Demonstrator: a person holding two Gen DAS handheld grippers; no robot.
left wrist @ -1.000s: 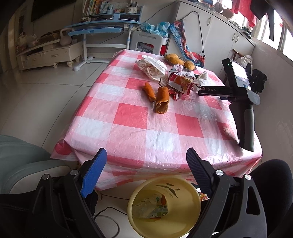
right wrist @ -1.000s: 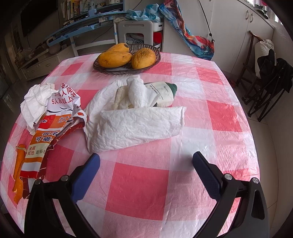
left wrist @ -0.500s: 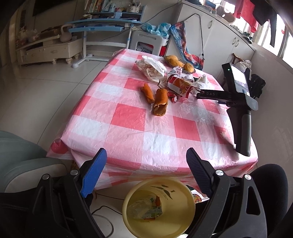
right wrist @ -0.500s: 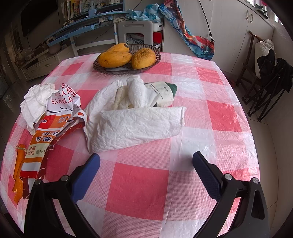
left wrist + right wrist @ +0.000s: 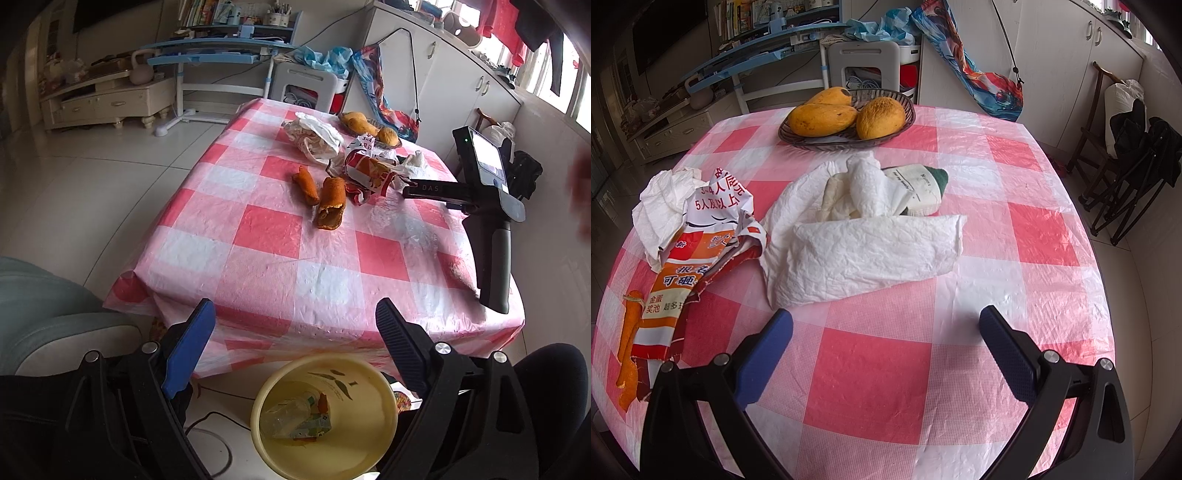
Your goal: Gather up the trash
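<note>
both of my grippers gape with nothing between the fingers: my left gripper (image 5: 291,343) hangs off the table edge above the round yellow plastic basin (image 5: 373,435) holding wrappers. just ahead of my right gripper (image 5: 886,339) lies the crumpled white paper towel (image 5: 864,254), the torn red-and-orange printed wrapper (image 5: 698,258) to its left.

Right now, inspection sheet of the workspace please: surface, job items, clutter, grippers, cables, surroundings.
Surface: table under a red-white checked plastic cloth, wrinkled.
Job's things: peels, torn wrapper, tissue, white bag on the table; yellow bin on the floor, some trash inside.
Clutter: basket of fruit.
Grippers: left gripper above the bin, right gripper facing the tissue; both jaws open, empty.
Cables: one on the floor beside the bin.
Surroundings: desk, cabinets, folding chair.
</note>
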